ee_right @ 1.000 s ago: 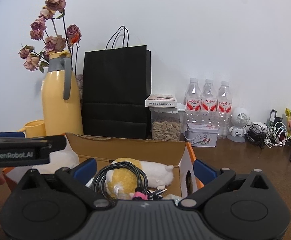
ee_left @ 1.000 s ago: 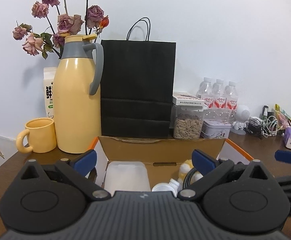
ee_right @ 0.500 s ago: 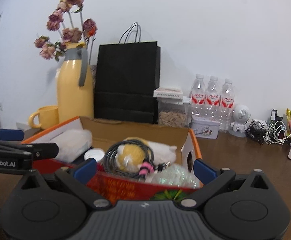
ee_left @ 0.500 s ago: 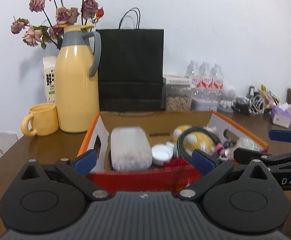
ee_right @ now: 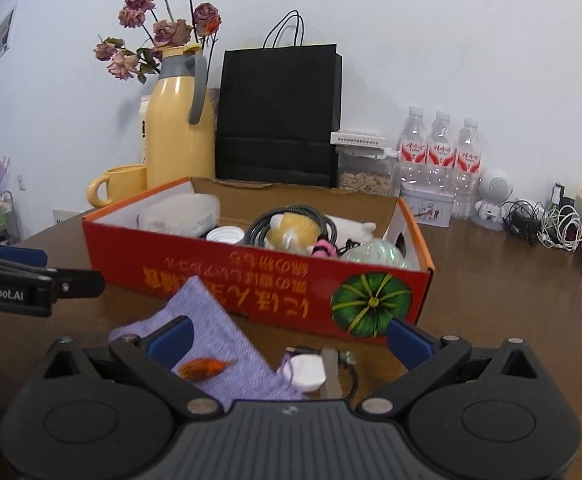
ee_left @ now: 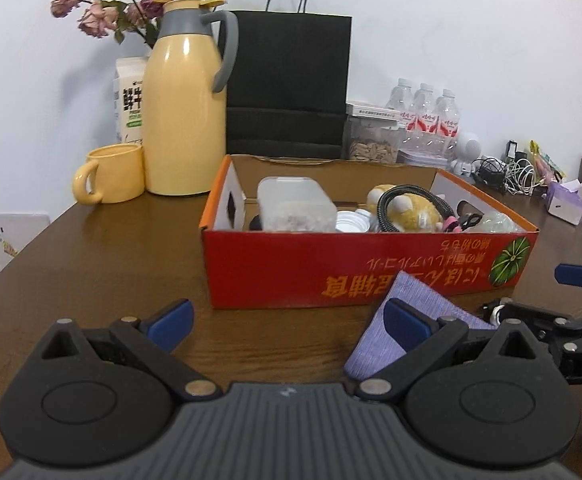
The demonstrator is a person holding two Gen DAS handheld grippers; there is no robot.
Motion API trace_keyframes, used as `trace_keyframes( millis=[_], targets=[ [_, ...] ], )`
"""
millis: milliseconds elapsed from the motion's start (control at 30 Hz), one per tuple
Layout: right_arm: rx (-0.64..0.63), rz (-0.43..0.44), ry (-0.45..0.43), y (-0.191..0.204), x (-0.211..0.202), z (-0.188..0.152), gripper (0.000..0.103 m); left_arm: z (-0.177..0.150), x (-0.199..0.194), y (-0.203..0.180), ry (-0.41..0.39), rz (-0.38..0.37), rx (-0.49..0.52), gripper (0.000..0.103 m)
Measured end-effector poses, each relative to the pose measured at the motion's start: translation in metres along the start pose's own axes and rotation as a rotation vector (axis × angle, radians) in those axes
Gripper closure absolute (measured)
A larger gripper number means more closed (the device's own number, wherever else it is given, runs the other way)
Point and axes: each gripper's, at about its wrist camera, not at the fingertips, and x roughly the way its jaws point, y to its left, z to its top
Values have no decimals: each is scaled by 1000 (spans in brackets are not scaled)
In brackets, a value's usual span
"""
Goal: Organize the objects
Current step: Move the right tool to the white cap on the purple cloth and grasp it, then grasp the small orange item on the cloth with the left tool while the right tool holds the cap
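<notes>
A red cardboard box [ee_left: 331, 276] [ee_right: 291, 288] stands on the brown table, filled with a clear plastic tub [ee_left: 295, 204], a white lid [ee_right: 225, 235], a yellow plush toy wound in black cable [ee_left: 407, 210] [ee_right: 291, 228] and a greenish bag [ee_right: 373, 254]. In front of it lie a purple cloth pouch [ee_right: 215, 344] [ee_left: 411, 320], a small orange item [ee_right: 201, 368] on the pouch and a white charger [ee_right: 309, 372]. My left gripper [ee_left: 287, 320] is open before the box's left half. My right gripper [ee_right: 289, 336] is open above the pouch and charger.
Behind the box stand a yellow thermos jug [ee_left: 185, 120], a yellow mug [ee_left: 111, 174], a black paper bag [ee_left: 289, 84], a seed jar [ee_right: 365, 172] and three water bottles [ee_right: 441, 152]. Tangled cables [ee_right: 547, 224] and a purple tissue box [ee_left: 569, 202] sit at the right.
Both grippers have pulled back and away from the box; its red front wall, the pouch and the charger have come into view. Both stay open.
</notes>
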Motion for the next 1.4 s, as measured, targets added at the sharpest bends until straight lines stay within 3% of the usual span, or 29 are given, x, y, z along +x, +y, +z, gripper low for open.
trace_keyframes(
  millis=[433,700,767,833,933,1033,1133,1400],
  targets=[
    [-4,32,75,13,-24,-19,2,-13,-20,8,-11,-1,-4,0],
    [-43,106,100,34,-24,-21,18,-15,-20,11,-11,-3,-16,0],
    [-52,120,108,41,-18,-19,29,-15,-21,11,-14,-4,-21,0],
    [-67,148,120,48,-11,-16,34,-14,-21,12,-15,0,-25,0],
    [-84,164,143,59,-1,-12,52,-14,-20,13,-10,2,-33,0],
    [-74,169,177,63,12,-8,60,-14,-19,15,-6,-1,-39,0],
    [-55,177,187,64,17,-7,75,-14,-20,15,-10,-2,-42,0],
    [-38,170,127,63,9,-6,75,-14,-20,17,-13,-2,-53,0]
  ],
)
